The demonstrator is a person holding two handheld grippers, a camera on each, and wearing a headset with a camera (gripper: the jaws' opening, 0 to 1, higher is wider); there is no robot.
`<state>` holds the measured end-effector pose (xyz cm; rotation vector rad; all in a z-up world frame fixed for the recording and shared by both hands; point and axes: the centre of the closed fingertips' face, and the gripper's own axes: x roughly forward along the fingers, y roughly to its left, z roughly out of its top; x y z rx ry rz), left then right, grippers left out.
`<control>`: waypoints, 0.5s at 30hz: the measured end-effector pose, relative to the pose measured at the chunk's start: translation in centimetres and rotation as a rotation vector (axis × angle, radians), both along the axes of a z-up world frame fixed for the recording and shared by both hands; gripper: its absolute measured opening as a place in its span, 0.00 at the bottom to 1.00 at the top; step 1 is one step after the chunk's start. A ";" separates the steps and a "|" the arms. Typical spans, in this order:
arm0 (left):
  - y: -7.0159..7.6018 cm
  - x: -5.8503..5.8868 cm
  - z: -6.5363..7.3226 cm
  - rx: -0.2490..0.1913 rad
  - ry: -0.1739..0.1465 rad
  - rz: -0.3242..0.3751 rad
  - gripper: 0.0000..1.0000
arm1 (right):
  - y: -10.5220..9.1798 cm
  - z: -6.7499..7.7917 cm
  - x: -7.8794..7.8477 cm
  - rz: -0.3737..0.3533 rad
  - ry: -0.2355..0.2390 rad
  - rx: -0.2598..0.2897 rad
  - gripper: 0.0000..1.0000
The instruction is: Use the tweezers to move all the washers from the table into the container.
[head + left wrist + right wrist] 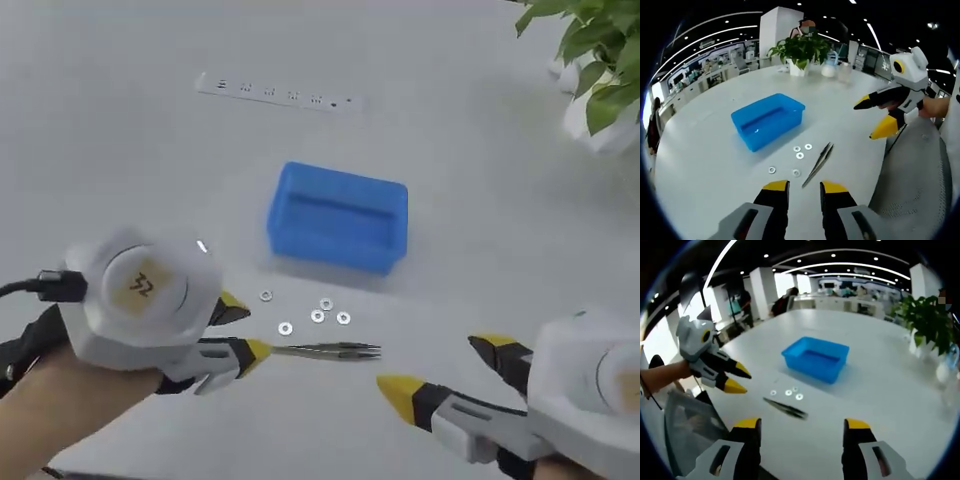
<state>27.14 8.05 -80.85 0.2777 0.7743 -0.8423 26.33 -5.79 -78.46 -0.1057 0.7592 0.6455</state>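
The left tongs (805, 187) stand with jaws parted and nothing between them. The tail of the tweezers (817, 164) lies just ahead of the tips, flat on the desk (150, 180) and not yet gripped. The right tongs (445, 365) hover at 3 o'clock of the tweezers with jaws spread wide and empty. Five washers (317, 316) lie loose on the desk at about 12 o'clock of the tweezers, four close together and one off toward 10 o'clock. The blue container (340, 180) sits just beyond them at 12 o'clock, and as far as its inside shows, it holds no washer. By that, the task looks barely begun, with the tweezers to be taken up and all five washers to be carried over. A yellowish sticker (140, 287) on the left tongs' round housing bears figures that look like "32". The marks on the power strip (275, 93), at 11 o'clock of the container, are too small to read.
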 end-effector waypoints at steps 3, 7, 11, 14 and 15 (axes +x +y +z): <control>-0.4 0.2 -1.0 0.016 0.011 -0.029 0.19 | 0.3 -0.3 0.0 0.016 0.012 -0.003 0.64; -0.8 0.4 -2.4 0.026 0.031 -0.053 0.13 | 0.5 -0.6 -0.1 0.031 0.022 -0.006 0.63; -0.8 0.5 -3.6 0.048 0.032 -0.084 0.10 | 0.7 -1.0 -0.2 0.035 0.044 0.004 0.62; -0.8 0.6 -4.1 0.056 0.036 -0.108 0.07 | 1.0 -1.1 -0.3 0.037 0.054 0.013 0.62; -0.9 0.6 -4.3 0.065 0.033 -0.129 0.06 | 1.0 -1.2 -0.3 0.041 0.056 0.009 0.62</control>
